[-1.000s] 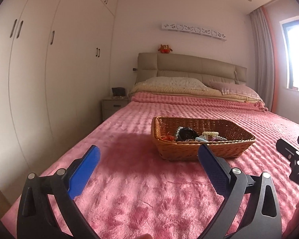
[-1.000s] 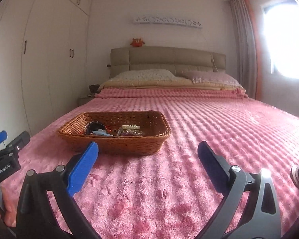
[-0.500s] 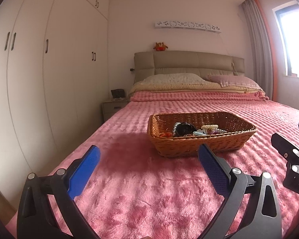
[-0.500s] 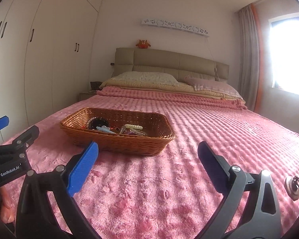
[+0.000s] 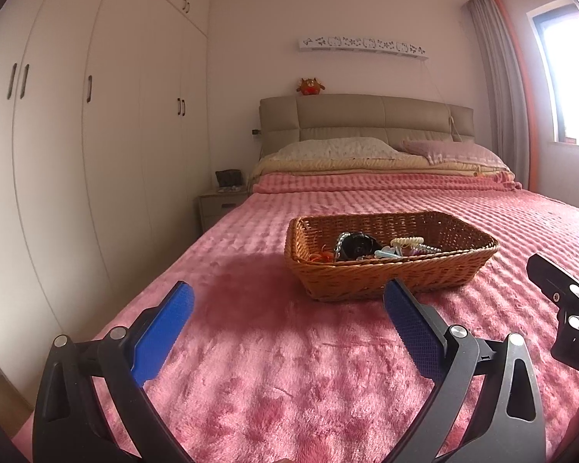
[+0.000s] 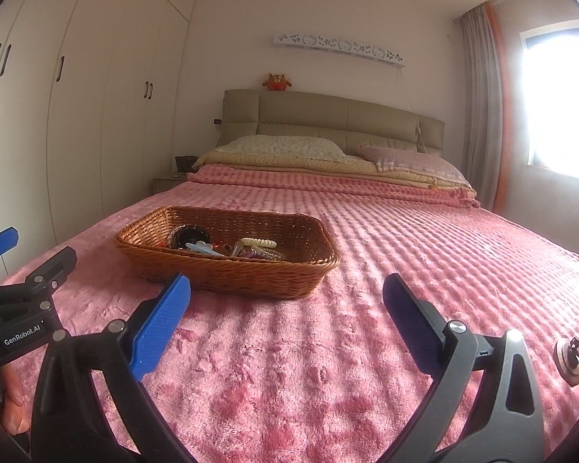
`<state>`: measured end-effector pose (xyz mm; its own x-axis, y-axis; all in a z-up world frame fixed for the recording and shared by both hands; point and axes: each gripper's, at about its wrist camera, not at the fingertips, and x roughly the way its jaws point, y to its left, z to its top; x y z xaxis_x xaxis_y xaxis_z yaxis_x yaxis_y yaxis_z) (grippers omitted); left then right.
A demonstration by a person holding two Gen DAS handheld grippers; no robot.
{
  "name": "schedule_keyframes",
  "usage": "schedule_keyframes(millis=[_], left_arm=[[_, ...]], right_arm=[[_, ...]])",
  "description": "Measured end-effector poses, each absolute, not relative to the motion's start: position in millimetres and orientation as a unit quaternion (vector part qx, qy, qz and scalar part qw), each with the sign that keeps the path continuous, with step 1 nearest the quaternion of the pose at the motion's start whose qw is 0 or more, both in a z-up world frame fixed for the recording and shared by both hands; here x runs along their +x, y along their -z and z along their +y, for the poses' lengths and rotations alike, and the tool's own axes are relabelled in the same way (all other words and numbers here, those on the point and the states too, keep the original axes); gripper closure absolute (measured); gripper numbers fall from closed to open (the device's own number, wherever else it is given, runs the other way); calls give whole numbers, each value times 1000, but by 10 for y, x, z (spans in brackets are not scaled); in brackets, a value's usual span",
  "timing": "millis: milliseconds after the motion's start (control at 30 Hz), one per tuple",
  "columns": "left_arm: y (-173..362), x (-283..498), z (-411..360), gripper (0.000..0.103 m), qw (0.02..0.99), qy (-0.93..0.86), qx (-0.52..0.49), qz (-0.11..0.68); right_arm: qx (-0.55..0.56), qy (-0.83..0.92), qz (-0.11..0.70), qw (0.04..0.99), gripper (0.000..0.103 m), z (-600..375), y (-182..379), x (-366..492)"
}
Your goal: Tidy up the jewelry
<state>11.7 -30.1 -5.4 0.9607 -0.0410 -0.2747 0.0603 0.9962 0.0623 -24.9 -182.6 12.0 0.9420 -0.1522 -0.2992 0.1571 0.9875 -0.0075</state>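
Left wrist view: the left gripper (image 5: 287, 324) hovers over a pink bedspread (image 5: 289, 378), its blue-padded fingers spread wide apart, grasping nothing. Just beyond its right finger sits a wicker basket (image 5: 386, 276) containing a jumble of jewelry (image 5: 370, 249), including a dark round piece and a cream spiral band. The right gripper (image 5: 571, 297) shows at the far right edge.

Right wrist view: the right gripper (image 6: 287, 318) also hangs released and empty above the bedspread. The basket (image 6: 231, 270) lies ahead, left of centre. A beige headboard (image 6: 328, 119) stands far behind.
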Motion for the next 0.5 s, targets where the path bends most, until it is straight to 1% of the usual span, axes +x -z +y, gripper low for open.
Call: schedule_keyframes(millis=[500], left_arm=[[53, 117, -300, 8, 990, 26, 35, 138]], right_arm=[[10, 79, 153, 985, 8, -1825, -112, -239]])
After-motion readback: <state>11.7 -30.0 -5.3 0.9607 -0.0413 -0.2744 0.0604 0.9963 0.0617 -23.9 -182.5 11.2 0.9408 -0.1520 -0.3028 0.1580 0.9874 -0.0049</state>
